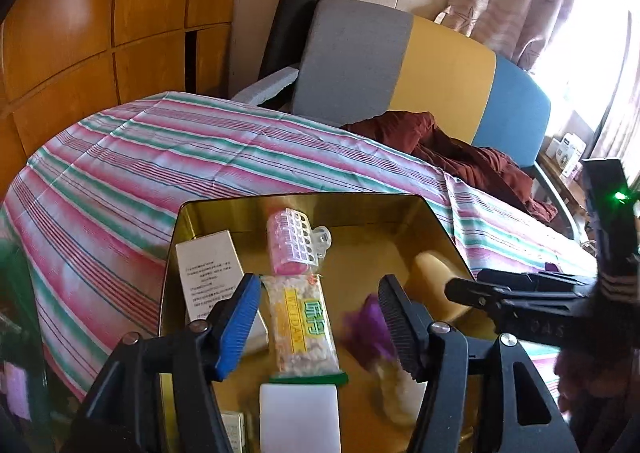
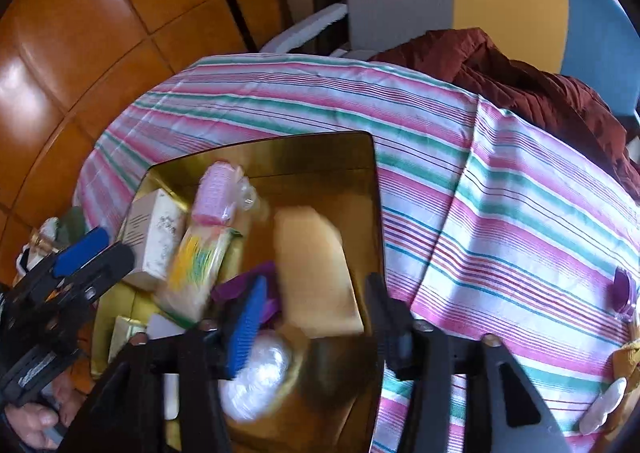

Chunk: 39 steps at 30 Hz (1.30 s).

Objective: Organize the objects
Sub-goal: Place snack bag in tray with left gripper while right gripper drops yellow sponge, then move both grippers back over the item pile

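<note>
A gold tray [image 1: 436, 225] sits on the striped tablecloth [image 1: 160, 149]. In it lie a pink hair roller [image 1: 290, 243], a white box [image 1: 212, 273], a snack packet [image 1: 300, 329], a white block [image 1: 300, 417], a yellow sponge [image 1: 434, 277] and a blurred purple-wrapped item [image 1: 370, 329]. My left gripper [image 1: 318, 321] is open and empty above the packet. My right gripper [image 2: 316, 325] is open over the tray [image 2: 372, 173], above the sponge [image 2: 316, 269] and a blurred purple-and-white wrapped item [image 2: 260, 377]; it also shows at the right of the left wrist view [image 1: 500, 289].
A purple item [image 2: 624, 289] and small white and yellow things [image 2: 608, 401] lie on the cloth [image 2: 500, 213] at the right. A chair with grey, yellow and blue back [image 1: 400, 65] holds a maroon garment [image 1: 452, 149]. Wooden cabinets [image 1: 100, 13] stand at left.
</note>
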Tool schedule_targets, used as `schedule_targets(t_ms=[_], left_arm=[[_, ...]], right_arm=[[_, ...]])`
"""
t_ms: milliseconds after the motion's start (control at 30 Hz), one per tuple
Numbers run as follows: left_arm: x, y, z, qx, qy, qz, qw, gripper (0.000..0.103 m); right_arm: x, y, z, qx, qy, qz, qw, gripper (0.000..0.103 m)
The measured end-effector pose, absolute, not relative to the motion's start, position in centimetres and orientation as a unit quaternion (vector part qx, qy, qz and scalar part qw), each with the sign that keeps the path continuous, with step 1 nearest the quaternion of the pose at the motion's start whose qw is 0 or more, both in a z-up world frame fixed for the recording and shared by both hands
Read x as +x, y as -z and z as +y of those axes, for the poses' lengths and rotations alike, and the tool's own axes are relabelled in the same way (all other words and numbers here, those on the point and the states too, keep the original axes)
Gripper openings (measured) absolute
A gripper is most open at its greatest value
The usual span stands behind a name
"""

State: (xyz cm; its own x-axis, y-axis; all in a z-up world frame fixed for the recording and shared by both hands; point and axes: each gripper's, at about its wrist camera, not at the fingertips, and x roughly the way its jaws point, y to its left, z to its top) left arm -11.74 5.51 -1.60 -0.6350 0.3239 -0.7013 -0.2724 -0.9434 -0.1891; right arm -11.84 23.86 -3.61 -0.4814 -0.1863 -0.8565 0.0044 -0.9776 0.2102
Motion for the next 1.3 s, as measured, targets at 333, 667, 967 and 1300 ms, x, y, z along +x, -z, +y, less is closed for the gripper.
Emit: schedule_targets(t_ms=[333, 667, 967, 1300], left_arm=[[-8.2, 2.4, 4.4, -0.404, -0.901, -0.028, 0.156, 0.063], [-6.2, 1.5, 3.8, -0.394, -0.908, -0.023, 0.140, 0.066], [-4.8, 0.6, 4.5, -0.379, -0.915, -0.004, 0.140, 0.067], [-3.8, -0.1, 6.2, -0.371, -0.915, 0.014, 0.159, 0.067]], right_arm=[[-9.2, 3.4, 24.3, 0.500, 0.860, -0.094, 0.046, 0.070], [-6.1, 1.7, 23.1, 0.466, 0.881, -0.065, 0.042, 0.084], [-3.9, 0.9, 23.4, 0.440, 0.896, -0.058, 0.021, 0.084], [-1.9, 0.4, 26.1, 0.429, 0.900, -0.075, -0.011, 0.084]])
